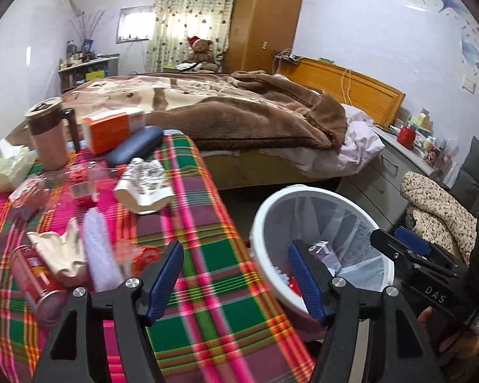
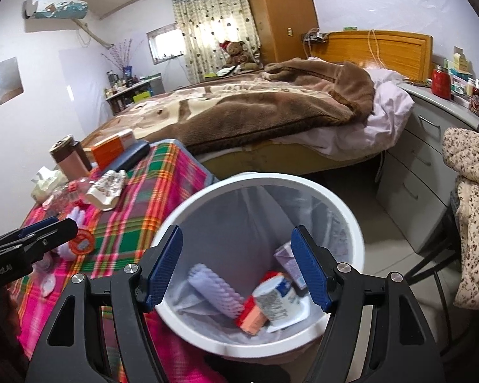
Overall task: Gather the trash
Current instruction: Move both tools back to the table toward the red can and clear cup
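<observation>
1. Bedroom clutter surrounds a plaid tabletop (image 1: pixel 207 255) that stands against a bed (image 1: pixel 207 105) with a brown blanket.
2. At 3 o'clock of the tabletop stands a white trash bin (image 2: pixel 351 223), lined with a bag; a lilac ridged piece (image 2: pixel 215 290), a white labelled tub (image 2: pixel 276 300), a red-orange box (image 2: pixel 252 314) and a small carton (image 2: pixel 285 260) lie inside.
3. Left gripper (image 1: pixel 236 279) hangs over the tabletop edge, jaws parted, nothing between them.
4. Right gripper (image 2: pixel 236 266) hovers above the bin, jaws wide and empty.
5. Trash left on the tabletop: a red can (image 1: pixel 38 282) at 8 o'clock, a crumpled paper (image 1: pixel 64 252) beside it, and a squashed carton (image 1: pixel 143 185) near the centre.
</observation>
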